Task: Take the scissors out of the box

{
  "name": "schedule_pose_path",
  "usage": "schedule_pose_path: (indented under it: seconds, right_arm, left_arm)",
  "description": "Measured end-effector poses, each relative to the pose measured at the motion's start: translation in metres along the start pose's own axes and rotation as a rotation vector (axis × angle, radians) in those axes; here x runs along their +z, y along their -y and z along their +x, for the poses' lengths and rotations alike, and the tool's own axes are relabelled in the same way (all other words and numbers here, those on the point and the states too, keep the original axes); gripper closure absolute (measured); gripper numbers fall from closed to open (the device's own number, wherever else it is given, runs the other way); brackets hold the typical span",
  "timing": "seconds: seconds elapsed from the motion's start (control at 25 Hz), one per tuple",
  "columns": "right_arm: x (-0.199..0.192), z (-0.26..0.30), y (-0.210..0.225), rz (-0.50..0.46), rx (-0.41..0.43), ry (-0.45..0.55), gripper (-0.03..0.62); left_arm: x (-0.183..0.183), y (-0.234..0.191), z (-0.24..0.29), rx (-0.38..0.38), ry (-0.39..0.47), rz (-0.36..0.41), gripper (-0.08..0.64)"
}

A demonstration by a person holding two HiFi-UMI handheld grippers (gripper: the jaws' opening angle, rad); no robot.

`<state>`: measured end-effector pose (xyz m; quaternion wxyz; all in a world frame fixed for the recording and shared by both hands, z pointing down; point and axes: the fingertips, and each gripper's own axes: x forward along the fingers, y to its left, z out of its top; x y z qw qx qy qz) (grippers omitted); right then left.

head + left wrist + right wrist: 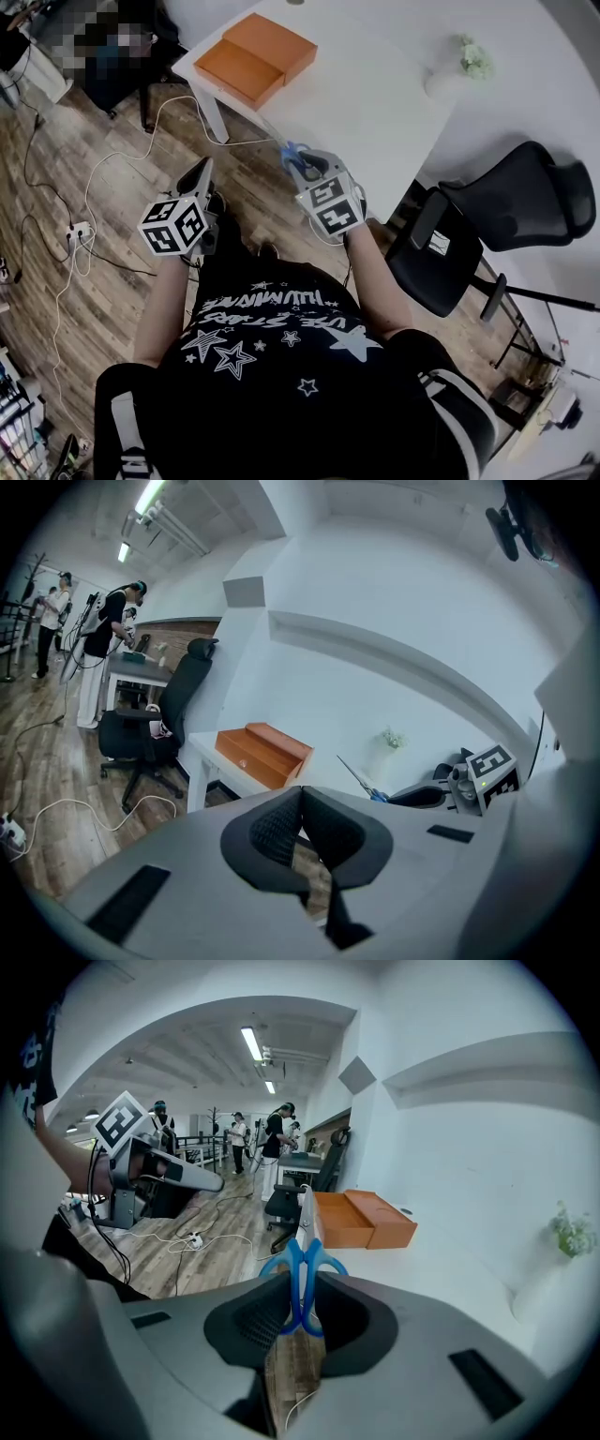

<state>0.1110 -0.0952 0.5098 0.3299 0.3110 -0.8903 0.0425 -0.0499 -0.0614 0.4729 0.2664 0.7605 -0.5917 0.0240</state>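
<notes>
The right gripper [301, 1321] pinches the scissors [302, 1281] by their blue handle loops alone, its jaws pressed onto the thin plastic from both sides. The scissors are already out of the orange box [362, 1220]. In the head view the right gripper [303, 169] holds the scissors [294, 155] in the air at the near edge of the white table [375, 108], well apart from the box [255, 58], which lies open at the far left corner. The blades are closed. Their long axis runs straight on from the jaws, away from the person, with the tip aimed far and left towards the box and the handles nearest the body. The likely trouble is the hold: all the blade weight hangs ahead of a narrow grip on rounded loops, so a quick swing or a slight easing of the jaws could let the scissors pivot tip-down or slide free onto the wooden floor. A push forward could also drive the point into the table edge. The left gripper [202, 180] hangs near on the left, its jaws closed together on nothing.
</notes>
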Motion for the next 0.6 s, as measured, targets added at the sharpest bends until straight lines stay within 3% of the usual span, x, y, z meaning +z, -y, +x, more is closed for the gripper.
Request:
schedule_pose_path:
  seconds: [0.6]
  right_arm:
    - [-0.003,0.000,-0.012,0.000,0.013,-0.005,0.488]
  left_arm:
    - [-0.006,-0.006,-0.014,0.015,0.006,-0.017,0.541]
